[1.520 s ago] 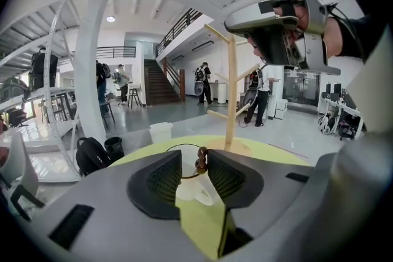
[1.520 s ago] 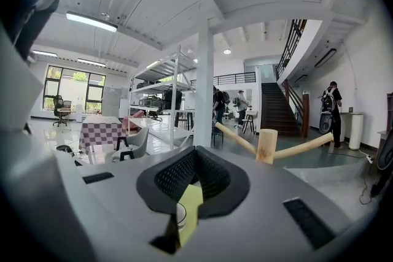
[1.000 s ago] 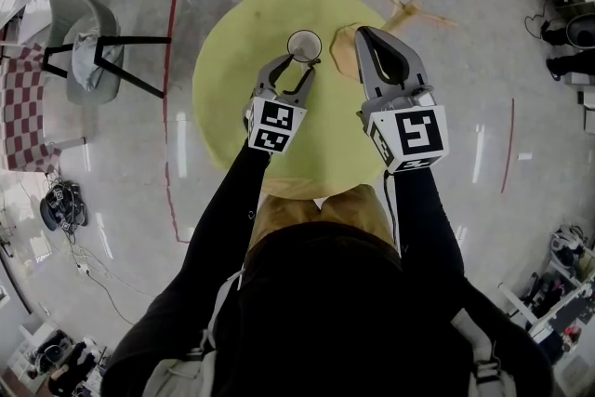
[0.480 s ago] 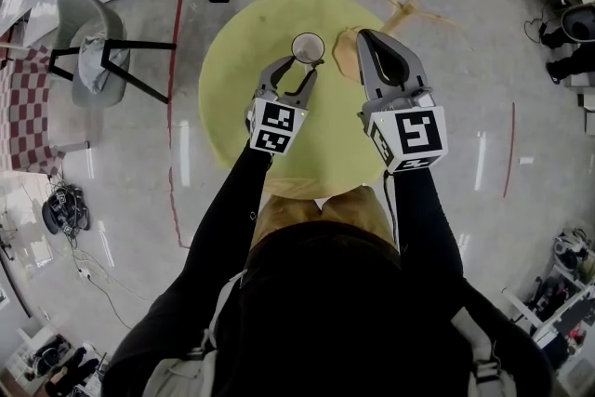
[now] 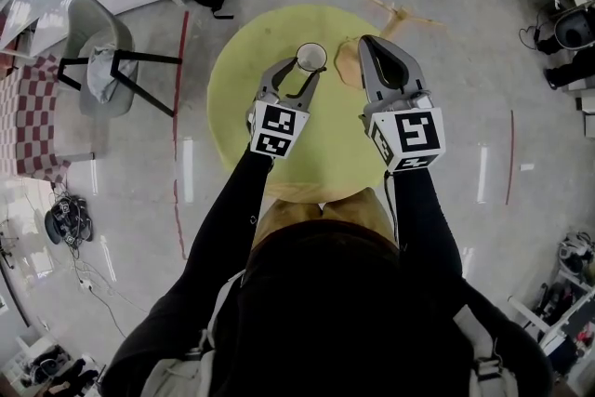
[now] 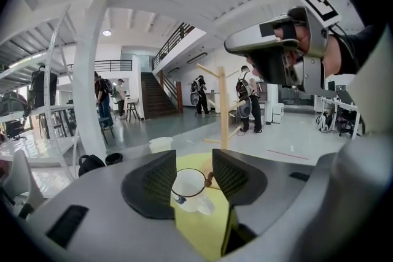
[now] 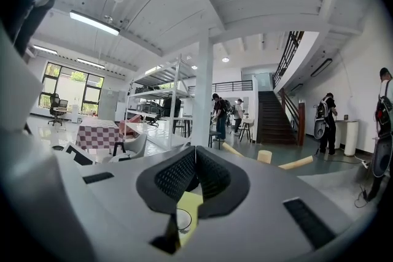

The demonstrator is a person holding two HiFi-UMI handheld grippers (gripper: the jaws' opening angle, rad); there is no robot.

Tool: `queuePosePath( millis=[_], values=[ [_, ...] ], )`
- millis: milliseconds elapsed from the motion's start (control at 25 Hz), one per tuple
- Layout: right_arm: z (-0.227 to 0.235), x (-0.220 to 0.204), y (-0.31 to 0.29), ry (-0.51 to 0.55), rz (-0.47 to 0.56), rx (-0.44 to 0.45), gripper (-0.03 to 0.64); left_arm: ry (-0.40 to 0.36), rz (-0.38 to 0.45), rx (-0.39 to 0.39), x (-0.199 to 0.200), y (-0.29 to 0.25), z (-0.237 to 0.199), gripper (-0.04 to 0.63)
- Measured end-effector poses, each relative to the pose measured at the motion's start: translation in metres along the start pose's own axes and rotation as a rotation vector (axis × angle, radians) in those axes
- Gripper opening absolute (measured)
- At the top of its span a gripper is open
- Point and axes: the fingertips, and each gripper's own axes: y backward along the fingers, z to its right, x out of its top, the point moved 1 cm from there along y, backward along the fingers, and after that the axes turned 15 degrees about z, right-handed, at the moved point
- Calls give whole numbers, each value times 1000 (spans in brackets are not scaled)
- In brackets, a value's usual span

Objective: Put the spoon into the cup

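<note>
— So, how do your claws stand?

— My left claw [image 5: 303, 68] is spread wide and pinches nothing. My right claw [image 7: 195, 172] has its pads pressed together, with nothing between them.

— And the cup?

— The white cup [image 5: 310, 57] stands upright on the round yellow table [image 5: 237, 98], toward its far side. From my left claw's own camera it shows right in the gap between the jaws, just ahead of the tips. Whether they touch it I cannot tell. My right claw is off to the cup's right, apart from it.

— The spoon?

— A small brown bit [image 6: 209, 180] sits at the cup's right rim, with a thin line running off to the right. That may be the spoon, but it is too small to say. A wooden rack [image 6: 224, 108] stands beyond the cup.
</note>
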Motion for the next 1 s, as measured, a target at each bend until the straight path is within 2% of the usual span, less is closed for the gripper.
queuePosePath(
  millis=[280,600,1000],
  values=[
    [0,8,5,16,12,-12,26,-2,63,29,40,15,-10,196],
    [-7,22,6,36,35,-23,26,7,179,71,100,37,-22,195],
    [-10,42,15,69,56,-40,26,-42,280,57,171,60,-18,193]
  ],
)
